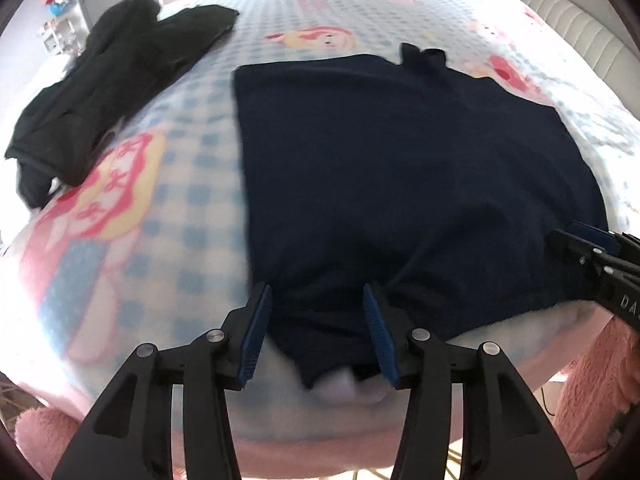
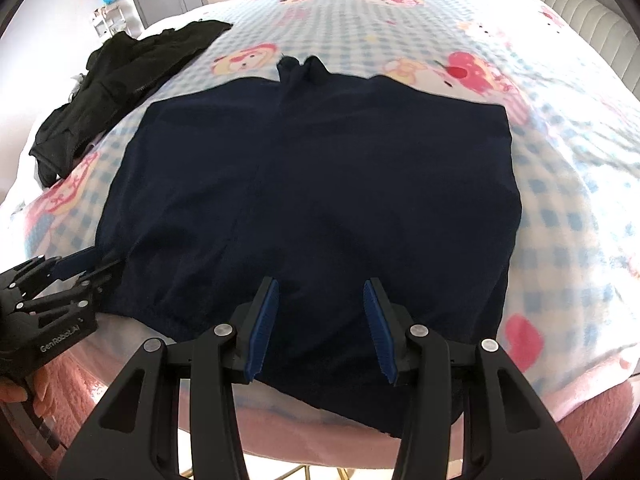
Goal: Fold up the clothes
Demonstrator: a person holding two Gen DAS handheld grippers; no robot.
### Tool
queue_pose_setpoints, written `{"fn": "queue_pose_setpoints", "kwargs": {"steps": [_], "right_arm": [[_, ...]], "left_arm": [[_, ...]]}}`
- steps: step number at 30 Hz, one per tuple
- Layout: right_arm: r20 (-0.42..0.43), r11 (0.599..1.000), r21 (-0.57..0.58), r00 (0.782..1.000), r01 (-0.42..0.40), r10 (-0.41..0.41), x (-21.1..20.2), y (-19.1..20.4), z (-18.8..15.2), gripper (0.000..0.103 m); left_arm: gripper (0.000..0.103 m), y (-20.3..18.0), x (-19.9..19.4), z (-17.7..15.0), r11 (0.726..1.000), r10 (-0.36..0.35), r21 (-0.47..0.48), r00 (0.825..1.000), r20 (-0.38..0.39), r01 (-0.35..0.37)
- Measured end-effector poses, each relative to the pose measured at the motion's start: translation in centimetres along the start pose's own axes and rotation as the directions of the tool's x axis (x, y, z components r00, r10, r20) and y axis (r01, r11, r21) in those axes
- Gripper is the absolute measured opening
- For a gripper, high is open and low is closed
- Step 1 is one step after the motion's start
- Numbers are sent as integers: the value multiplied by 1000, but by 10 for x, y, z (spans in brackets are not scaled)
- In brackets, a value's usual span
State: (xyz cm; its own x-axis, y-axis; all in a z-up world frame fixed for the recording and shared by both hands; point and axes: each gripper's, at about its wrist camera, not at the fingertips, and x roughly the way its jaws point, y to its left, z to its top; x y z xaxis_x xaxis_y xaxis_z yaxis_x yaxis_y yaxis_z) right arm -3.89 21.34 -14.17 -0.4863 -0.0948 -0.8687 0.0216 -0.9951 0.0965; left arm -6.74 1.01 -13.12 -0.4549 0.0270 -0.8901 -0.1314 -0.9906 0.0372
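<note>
A dark navy garment [image 1: 400, 168] lies spread flat on the bed, its collar at the far side [image 2: 304, 68]. My left gripper [image 1: 317, 290] stands open over the garment's near left corner, and loose cloth lies between its blue pads without being pinched. My right gripper [image 2: 322, 284] is open over the near hem further right, with flat fabric between its fingers. Each gripper shows in the other's view: the right gripper [image 1: 592, 248] at the garment's right edge, the left gripper [image 2: 60, 280] at its left corner, held by a hand [image 2: 16, 394].
A crumpled black garment [image 1: 112, 80] [image 2: 120, 72] lies at the far left of the bed. The checked blue-and-white cartoon blanket [image 2: 560, 184] covers the bed. A pink fluffy cover [image 1: 592, 380] hangs at the near edge. A cream padded headboard [image 2: 588, 20] runs along the right.
</note>
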Motion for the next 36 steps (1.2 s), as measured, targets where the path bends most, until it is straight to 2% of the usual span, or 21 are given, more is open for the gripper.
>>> {"fn": "queue_pose_setpoints", "kwargs": {"steps": [1,2,5,8,10,12,14,17,20,22,24,27,30,31,33,35,36], "right_arm": [[1,1000,7,1000,-4,4,0,-2,0,45],[3,1000,15,1000,-9,9,0,-3,1,45],[15,999,32,1000,-11,10,-2,-5,4,45],[62,999,49,998,20,-23,-11,-6,7,45],[90,997,56,994,51,-56,-18,-8,8,45],[80,997,60,995,49,-54,-17,-10,9,45],[51,997,56,997,54,-57,-10,-11,7,45],[8,997,41,998,63,-64,2,-10,1,45],[9,997,27,998,66,-66,4,-9,-1,45],[26,997,46,998,59,-60,-3,-11,2,45],[89,995,82,994,58,-66,-17,-17,5,45],[114,993,89,990,73,-83,-24,-20,10,45],[83,994,89,994,69,-77,-15,-19,9,45],[70,994,86,995,68,-74,-12,-18,7,45],[41,995,64,996,75,-78,-3,-15,2,45],[38,995,41,995,89,-90,0,-12,1,45],[41,995,36,995,91,-92,-1,-12,0,45]], "left_arm": [[63,6,-2,0,1000,26,-12,1000,-5,-26],[64,14,-3,0,999,26,-40,1000,-10,-26],[64,31,-9,-1,991,-27,-128,1000,3,27],[59,28,-17,4,990,-43,-132,997,68,52],[58,23,-17,10,988,-86,-120,992,89,96],[58,17,-16,17,984,-137,-103,985,102,147],[58,9,-7,24,984,-155,-78,984,89,162],[59,12,8,23,992,-100,-76,995,32,102],[60,28,13,16,994,-48,-103,999,2,48],[60,37,9,16,991,-31,-129,1000,0,31],[58,39,1,20,988,-18,-151,1000,22,21],[57,19,-10,30,990,-83,-105,993,79,91],[57,-9,-12,30,991,-130,-16,987,96,132],[57,-16,-10,28,993,-118,16,989,89,117],[57,-18,2,24,998,-32,50,999,44,30],[60,-5,15,18,1000,19,22,1000,-8,-19],[60,5,17,15,1000,16,-10,1000,-22,-16]]}}
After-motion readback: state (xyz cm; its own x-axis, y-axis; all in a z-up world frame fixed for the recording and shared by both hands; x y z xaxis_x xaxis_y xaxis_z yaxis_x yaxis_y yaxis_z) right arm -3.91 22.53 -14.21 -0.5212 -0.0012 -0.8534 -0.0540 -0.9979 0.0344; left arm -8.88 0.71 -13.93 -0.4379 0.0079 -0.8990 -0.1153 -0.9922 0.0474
